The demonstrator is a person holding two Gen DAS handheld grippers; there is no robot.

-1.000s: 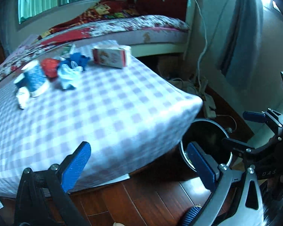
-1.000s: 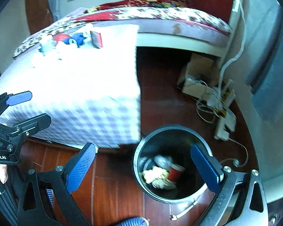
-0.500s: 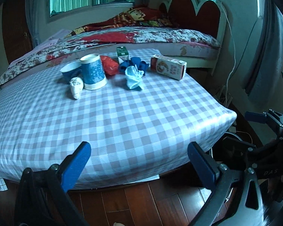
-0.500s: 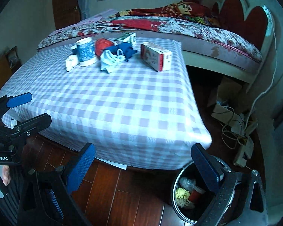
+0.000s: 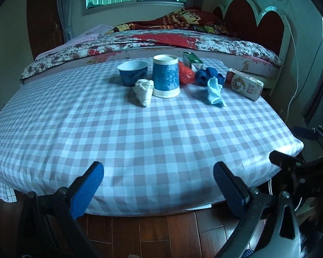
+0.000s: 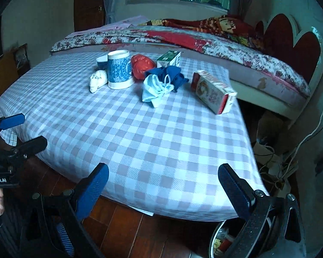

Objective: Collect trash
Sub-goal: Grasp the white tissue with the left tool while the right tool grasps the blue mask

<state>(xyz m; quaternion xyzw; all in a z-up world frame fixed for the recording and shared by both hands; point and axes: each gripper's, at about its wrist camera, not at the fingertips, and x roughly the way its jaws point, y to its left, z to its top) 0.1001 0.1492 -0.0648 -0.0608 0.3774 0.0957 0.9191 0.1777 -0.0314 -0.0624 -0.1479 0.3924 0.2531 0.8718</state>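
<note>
Trash lies at the far end of a checked tablecloth [image 5: 140,142]: a crumpled white tissue [image 5: 143,92], a tall blue-and-white cup [image 5: 166,78], a short blue cup [image 5: 133,72], a red wad [image 5: 185,74], a green carton [image 5: 193,62], dark blue cloth [image 5: 206,74], a light blue face mask [image 5: 214,92] and a red-and-white carton [image 5: 244,84]. My left gripper [image 5: 158,188] is open and empty at the table's near edge. My right gripper [image 6: 163,188] is also open and empty, by the near right corner. A bin [image 6: 220,241] with trash sits on the floor under its right finger.
A bed [image 5: 183,40] with a floral cover and a red headboard stands right behind the table. Cables and a power strip [image 6: 275,172] lie on the wooden floor to the right. The other gripper shows at each view's edge.
Both grippers have swung up and left, away from the floor bin toward the table. The bin has dropped to the bottom right corner of the right wrist view, and the trash pile is now ahead.
</note>
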